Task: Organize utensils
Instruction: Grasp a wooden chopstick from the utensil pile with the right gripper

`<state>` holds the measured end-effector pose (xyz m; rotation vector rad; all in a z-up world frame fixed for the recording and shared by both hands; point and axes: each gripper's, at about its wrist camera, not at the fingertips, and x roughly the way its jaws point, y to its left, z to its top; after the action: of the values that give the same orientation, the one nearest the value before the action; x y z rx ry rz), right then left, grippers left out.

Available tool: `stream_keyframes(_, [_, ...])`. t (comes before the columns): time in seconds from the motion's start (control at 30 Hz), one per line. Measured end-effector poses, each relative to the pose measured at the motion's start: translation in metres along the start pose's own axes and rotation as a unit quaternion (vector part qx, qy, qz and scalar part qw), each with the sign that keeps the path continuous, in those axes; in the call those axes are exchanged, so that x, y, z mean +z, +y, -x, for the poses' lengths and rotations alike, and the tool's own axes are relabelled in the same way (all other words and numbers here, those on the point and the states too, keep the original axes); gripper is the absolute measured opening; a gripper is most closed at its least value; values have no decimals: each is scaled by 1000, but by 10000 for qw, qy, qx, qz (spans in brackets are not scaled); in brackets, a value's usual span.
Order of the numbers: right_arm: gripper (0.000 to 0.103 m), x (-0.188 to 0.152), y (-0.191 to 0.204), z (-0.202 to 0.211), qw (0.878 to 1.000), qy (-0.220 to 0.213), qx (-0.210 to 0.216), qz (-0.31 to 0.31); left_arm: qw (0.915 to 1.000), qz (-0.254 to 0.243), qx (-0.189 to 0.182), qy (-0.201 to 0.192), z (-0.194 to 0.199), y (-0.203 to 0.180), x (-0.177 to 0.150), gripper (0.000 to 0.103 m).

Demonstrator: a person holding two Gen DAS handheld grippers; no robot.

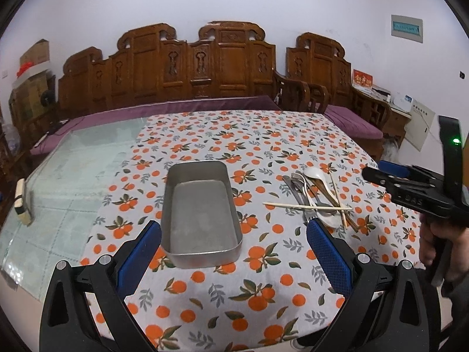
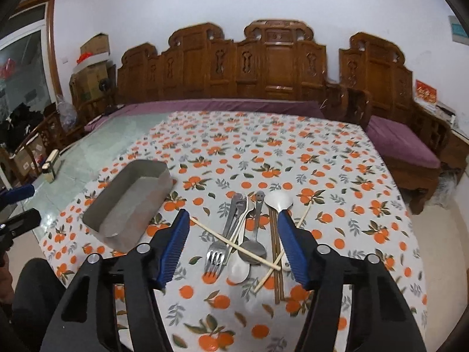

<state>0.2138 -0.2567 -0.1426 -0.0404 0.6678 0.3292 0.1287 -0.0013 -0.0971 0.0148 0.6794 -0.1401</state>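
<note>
A patch of bare glass tabletop [image 1: 67, 176] is seen at the far left, beside an orange-print tablecloth [image 1: 263, 135]. The left gripper [image 1: 233, 242] is held with its jaws wide apart and nothing between the pads; the near end of an empty metal tin [image 1: 200, 211] lies on the cloth under the gap. To the right of the tin, a heap of utensils [image 2: 249, 234] is laid on the cloth: a fork [image 2: 215, 256], metal spoons [image 2: 253, 246], a white spoon [image 2: 278, 201] and crossed chopsticks [image 2: 234, 243]. The right gripper [image 2: 233, 230] is held above this heap, jaws apart, with no utensil touched by its pads.
</note>
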Motion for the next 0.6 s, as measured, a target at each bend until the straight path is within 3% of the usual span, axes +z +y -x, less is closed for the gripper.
stream_keyframes(0.4, [39, -22, -9, -96, 9905, 1172, 396, 594, 9985, -208, -310, 392, -47, -19, -4, 96])
stream_keyframes(0.6, [36, -33, -5, -128, 9824, 1619, 544, 751, 9978, -208, -385, 502, -57, -24, -8, 96])
